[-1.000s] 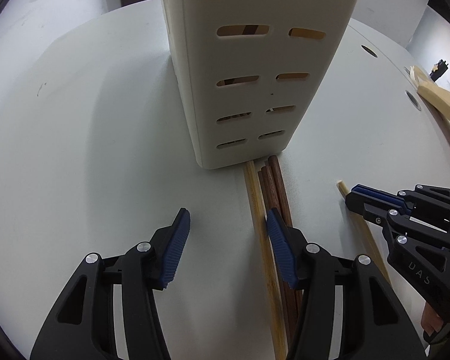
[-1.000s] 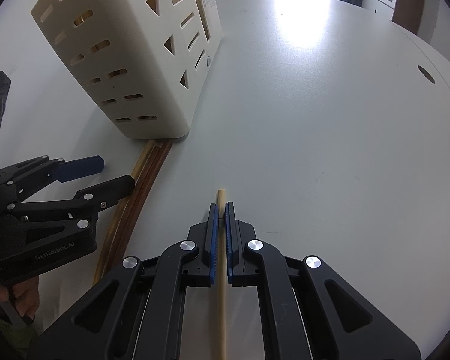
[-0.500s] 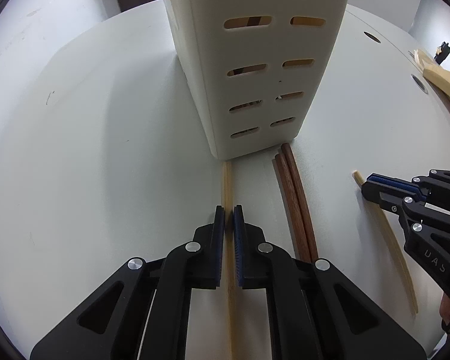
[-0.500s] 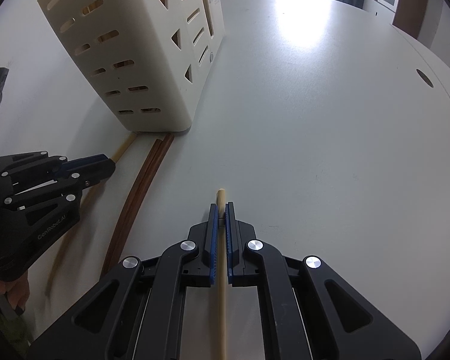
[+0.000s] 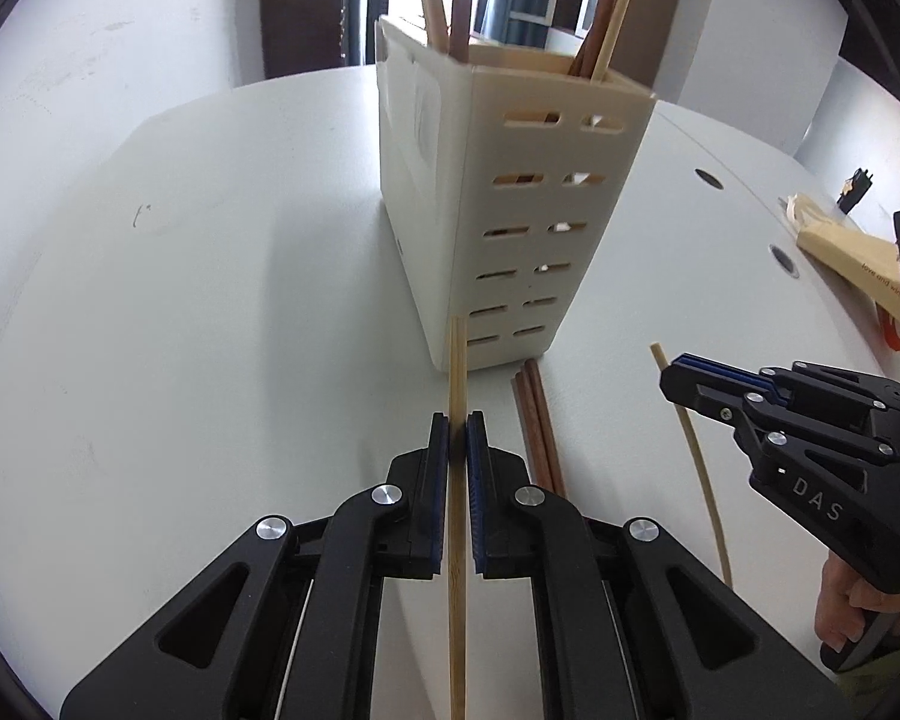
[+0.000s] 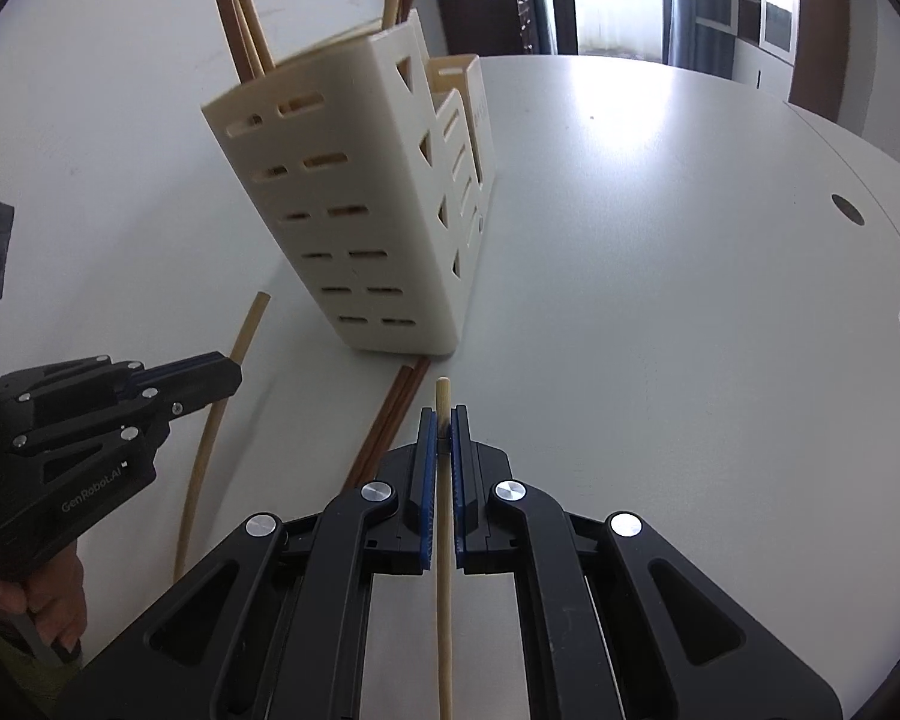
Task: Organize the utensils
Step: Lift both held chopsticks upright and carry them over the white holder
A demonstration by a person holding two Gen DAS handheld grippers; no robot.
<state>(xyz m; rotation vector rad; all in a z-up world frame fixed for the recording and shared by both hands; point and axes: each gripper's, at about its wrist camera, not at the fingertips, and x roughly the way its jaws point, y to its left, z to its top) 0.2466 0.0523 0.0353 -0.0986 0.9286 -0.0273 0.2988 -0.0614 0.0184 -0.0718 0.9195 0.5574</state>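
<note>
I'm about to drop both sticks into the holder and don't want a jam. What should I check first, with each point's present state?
1. Left claw shut on the bamboo chopstick: ok.
2. Right claw shut on the pale chopstick: ok.
3. Sticks raised above the holder rim: not ok, both tips sit low near its base.
4. Free room in the end compartment among the standing utensils: cannot tell.
5. Brown chopstick pair on the table clear of both claws: ok.
</note>
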